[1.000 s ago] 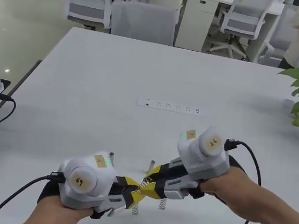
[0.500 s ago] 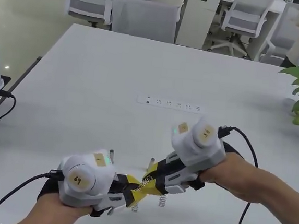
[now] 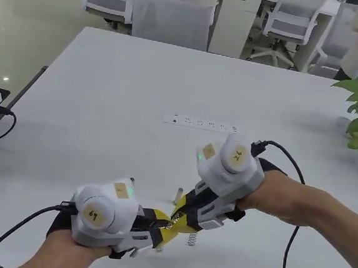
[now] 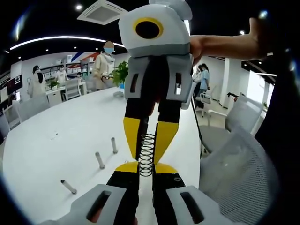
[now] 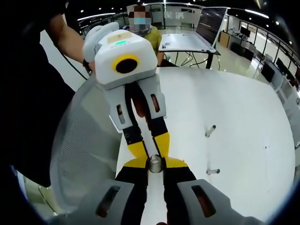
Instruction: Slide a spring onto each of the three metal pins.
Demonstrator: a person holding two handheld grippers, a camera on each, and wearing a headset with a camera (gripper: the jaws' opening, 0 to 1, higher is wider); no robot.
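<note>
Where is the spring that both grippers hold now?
In the left gripper view the spring is pinched between the tips of the left gripper and the right gripper, right of the three metal pins.

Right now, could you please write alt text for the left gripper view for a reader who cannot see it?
A small coiled metal spring is held between the yellow-tipped black jaws of the left gripper, rising from below, and the white right gripper, reaching down from above. To the left, three bare short metal pins sit on the white table.
</note>
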